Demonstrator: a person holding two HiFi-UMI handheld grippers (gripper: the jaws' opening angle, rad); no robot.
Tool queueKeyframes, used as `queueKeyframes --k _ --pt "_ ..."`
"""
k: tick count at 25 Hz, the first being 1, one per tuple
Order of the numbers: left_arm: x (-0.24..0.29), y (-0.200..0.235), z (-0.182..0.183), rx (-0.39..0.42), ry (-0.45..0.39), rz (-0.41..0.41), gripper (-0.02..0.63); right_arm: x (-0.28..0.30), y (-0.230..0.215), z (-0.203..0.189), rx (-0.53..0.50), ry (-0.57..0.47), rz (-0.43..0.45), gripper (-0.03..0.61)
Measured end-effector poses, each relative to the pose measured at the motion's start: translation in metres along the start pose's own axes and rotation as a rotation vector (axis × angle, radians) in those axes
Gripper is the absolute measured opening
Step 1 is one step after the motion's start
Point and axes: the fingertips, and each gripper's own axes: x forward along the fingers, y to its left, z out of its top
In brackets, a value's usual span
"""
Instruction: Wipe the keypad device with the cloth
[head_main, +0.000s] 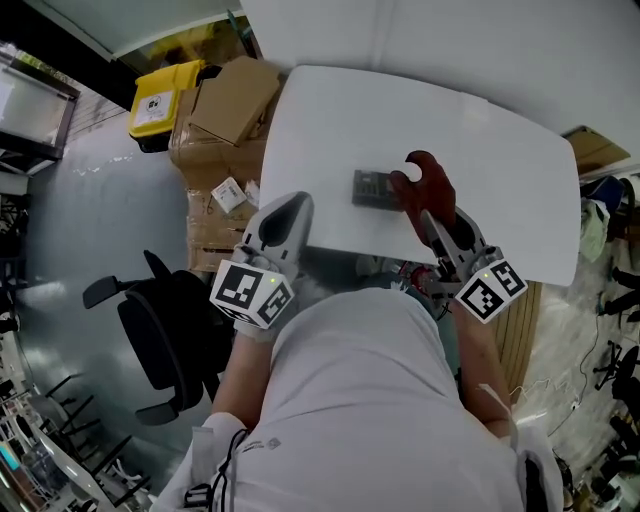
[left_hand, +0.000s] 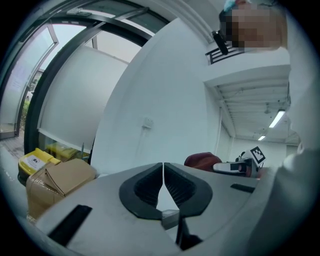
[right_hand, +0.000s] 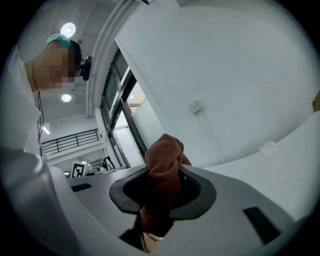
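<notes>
the keypad device lay flat near the middle of the white table, with nothing holding it. the right gripper was clamped on a bunched dark red cloth. its own view showed the fabric wadded between the jaws and bulging out past their tips. in the head view the cloth overlapped the device's right end, but whether it touched the keys could not be told. the left gripper had its jaws pressed together on nothing and sat at the table's near edge, apart from the device.

the likeliest trouble was the device skating across the smooth tabletop under a sideways wipe, since nothing braced it. a wad that loose could also drag out of the jaws if it snagged on a key. too low a pass would put the hard jaw tips, not fabric, on the keypad.
</notes>
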Motion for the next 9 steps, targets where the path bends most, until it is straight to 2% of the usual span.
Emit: queueKeyframes --k 9 --pt "-0.0001 -0.0068 -0.0054 0.019 0.009 -0.007 0.017 -0.0088 0.0012 -0.0018 -0.022 0.001 -0.025 0.106"
